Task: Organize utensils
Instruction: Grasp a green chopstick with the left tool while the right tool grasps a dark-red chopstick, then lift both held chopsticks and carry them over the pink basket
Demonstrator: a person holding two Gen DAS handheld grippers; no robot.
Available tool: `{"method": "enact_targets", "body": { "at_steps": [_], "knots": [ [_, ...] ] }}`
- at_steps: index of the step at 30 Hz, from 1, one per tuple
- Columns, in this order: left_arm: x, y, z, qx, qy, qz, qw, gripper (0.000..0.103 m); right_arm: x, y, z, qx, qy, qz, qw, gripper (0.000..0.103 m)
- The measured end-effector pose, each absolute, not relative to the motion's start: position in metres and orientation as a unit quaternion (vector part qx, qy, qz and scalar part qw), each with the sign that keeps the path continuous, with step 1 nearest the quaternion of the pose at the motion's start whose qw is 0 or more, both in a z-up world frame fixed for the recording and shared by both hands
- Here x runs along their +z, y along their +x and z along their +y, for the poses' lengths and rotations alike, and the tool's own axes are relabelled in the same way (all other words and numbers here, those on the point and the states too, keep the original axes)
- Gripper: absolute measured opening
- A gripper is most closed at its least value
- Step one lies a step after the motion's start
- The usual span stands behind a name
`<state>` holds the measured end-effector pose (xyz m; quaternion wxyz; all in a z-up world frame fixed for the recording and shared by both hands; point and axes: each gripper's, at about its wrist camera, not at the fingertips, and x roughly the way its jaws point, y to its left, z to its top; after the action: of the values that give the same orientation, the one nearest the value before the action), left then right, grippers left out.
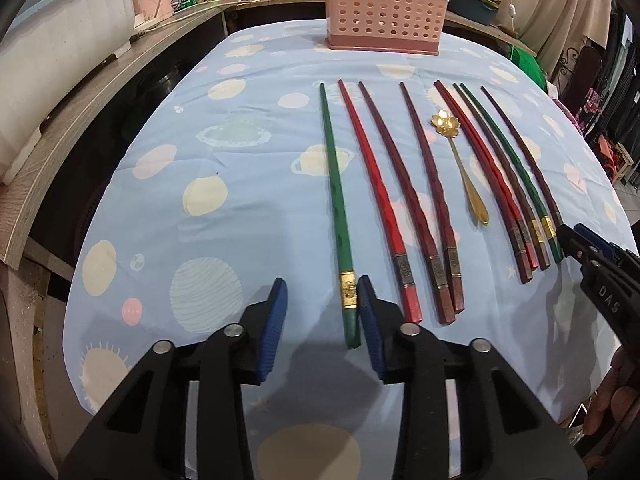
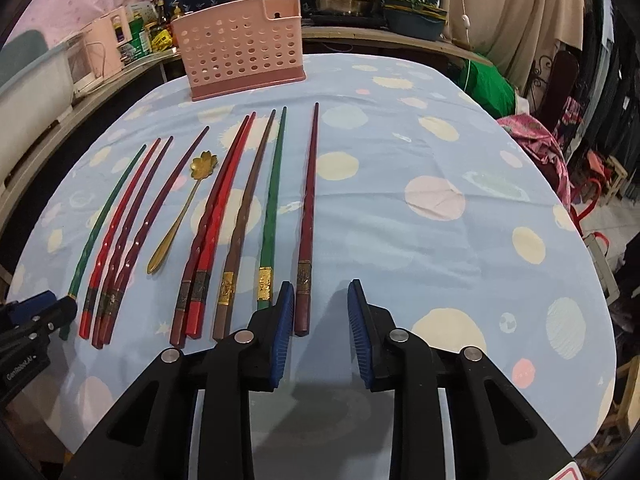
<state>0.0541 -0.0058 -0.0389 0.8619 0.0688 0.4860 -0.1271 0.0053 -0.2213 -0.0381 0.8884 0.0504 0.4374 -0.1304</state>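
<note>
Nothing seems sorted yet: the pink perforated plastic caddy point(image 1: 382, 8) stands at the table's far edge, apparently empty. Nine lacquered chopsticks point(image 2: 236, 220) (two green, the rest red, maroon or brown) and one gold flower-bowled spoon point(image 2: 180, 216) lie nearer. The left gripper point(image 1: 322, 312) and right gripper point(image 2: 320, 316) are both spread apart, each straddling an outermost chopstick's handle.

Pale blue tablecloth point(image 1: 248, 240) with pastel planets — pink perforated holder point(image 1: 384, 12), green, red, maroon chopsticks point(image 1: 400, 200), gold spoon point(image 1: 460, 160)

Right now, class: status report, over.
Left gripper open, straddling green chopstick. Right gripper open beside maroon chopstick. Pink holder unobstructed.
</note>
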Motion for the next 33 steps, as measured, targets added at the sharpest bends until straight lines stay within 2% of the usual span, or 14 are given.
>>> {"method": "enact_targets", "body": {
  "at_steps": [3, 4, 15, 23, 33],
  "knots": [
    [-0.038, 0.052, -0.006, -0.134, 0.069, 0.484, 0.862, 0.014, -0.038, 0.003, -0.219, -0.121, 0.047, 0.437, 0.89, 0.007],
    [-0.038, 0.052, -0.006, -0.136, 0.068, 0.485, 0.861, 0.007, -0.037, 0.002, -0.219, -0.12, 0.046, 0.439, 0.889, 0.007],
    [-0.004, 0.047, 0.008, -0.149, 0.041, 0.479, 0.864, 0.007, 0.002, -0.014, -0.237, -0.104, 0.094, 0.428, 0.893, 0.007],
    [0.069, 0.073, 0.02, -0.154, 0.01, 0.434, 0.888, 0.007, 0.075, 0.003, -0.26, -0.092, 0.114, 0.369, 0.918, 0.007],
    [0.155, 0.154, 0.013, -0.14, 0.001, 0.365, 0.921, 0.007, 0.148, 0.074, -0.286, -0.063, 0.118, 0.307, 0.942, 0.007]
  ]
}}
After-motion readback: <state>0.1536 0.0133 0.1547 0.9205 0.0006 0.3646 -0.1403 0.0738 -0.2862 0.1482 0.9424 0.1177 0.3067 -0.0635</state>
